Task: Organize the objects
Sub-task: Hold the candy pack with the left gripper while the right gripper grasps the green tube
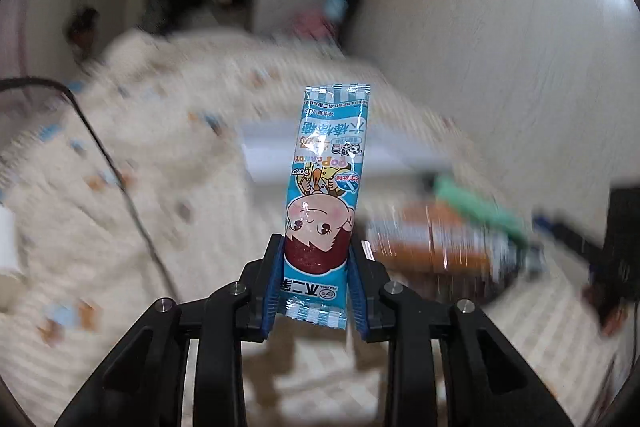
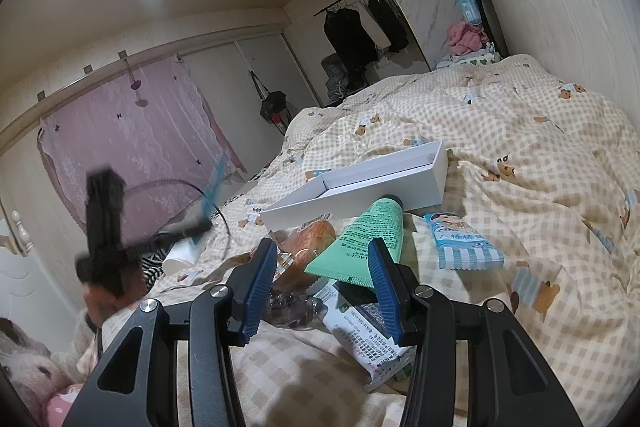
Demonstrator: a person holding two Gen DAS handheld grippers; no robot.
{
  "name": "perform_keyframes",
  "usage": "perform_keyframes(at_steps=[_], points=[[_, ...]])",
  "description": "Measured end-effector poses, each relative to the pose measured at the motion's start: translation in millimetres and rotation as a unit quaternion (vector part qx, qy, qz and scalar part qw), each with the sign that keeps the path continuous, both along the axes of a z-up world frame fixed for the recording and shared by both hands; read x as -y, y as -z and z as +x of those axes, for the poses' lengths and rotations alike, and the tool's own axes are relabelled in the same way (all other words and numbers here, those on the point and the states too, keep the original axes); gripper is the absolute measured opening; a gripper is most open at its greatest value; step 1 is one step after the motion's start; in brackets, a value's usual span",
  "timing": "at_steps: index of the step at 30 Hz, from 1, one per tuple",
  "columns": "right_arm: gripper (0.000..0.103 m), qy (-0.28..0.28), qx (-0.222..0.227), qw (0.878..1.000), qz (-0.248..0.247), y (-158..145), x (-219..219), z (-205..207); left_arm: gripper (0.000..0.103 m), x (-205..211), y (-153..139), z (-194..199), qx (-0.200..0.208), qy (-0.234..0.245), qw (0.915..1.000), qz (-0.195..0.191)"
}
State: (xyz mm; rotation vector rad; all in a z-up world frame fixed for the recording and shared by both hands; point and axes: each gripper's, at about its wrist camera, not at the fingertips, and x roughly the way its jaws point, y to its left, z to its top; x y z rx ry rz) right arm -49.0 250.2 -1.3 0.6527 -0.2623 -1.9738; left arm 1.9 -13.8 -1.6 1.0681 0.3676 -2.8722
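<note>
My left gripper (image 1: 315, 267) is shut on a blue Pop Candy packet (image 1: 328, 171) with a cartoon face, held upright above the bed. It shows blurred in the right wrist view (image 2: 104, 227). My right gripper (image 2: 322, 267) is open, just above a green tube (image 2: 364, 239), a wrapped bread (image 2: 304, 247) and a printed packet (image 2: 368, 331). A second blue candy packet (image 2: 460, 239) lies to the right. An open white box (image 2: 360, 187) lies behind the pile.
A checked quilt (image 2: 500, 131) covers the bed. A black cable (image 1: 112, 163) runs across it at the left. A white cup (image 2: 182, 257) lies at the left. A clothes rack (image 2: 360, 27) stands at the back. Walls close in on the right.
</note>
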Motion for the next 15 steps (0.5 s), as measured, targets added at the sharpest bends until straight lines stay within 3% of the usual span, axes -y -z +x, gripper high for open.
perform_keyframes(at_steps=[2,6,9,12,15], points=[[0.049,0.002,0.002,1.000,-0.004,-0.2,-2.2,-1.2,0.033,-3.1,10.4,-8.7,0.036,0.005,0.9993,-0.008],[0.049,0.007,0.001,1.000,-0.002,-1.1,-2.1,-0.7,0.033,-0.9,0.7,1.4,-0.002,0.010,1.0000,-0.001],[0.049,-0.015,0.012,1.000,0.023,-6.8,6.7,-9.2,0.033,0.3,2.3,0.7,0.006,0.009,0.9999,0.003],[0.057,-0.024,0.040,0.992,0.119,-17.7,35.4,-33.0,0.033,-0.9,2.3,1.7,0.011,0.010,0.9999,0.008],[0.057,0.000,0.022,0.974,0.224,-21.2,70.6,-44.0,0.033,1.2,3.4,0.3,0.005,0.004,0.9999,0.015]])
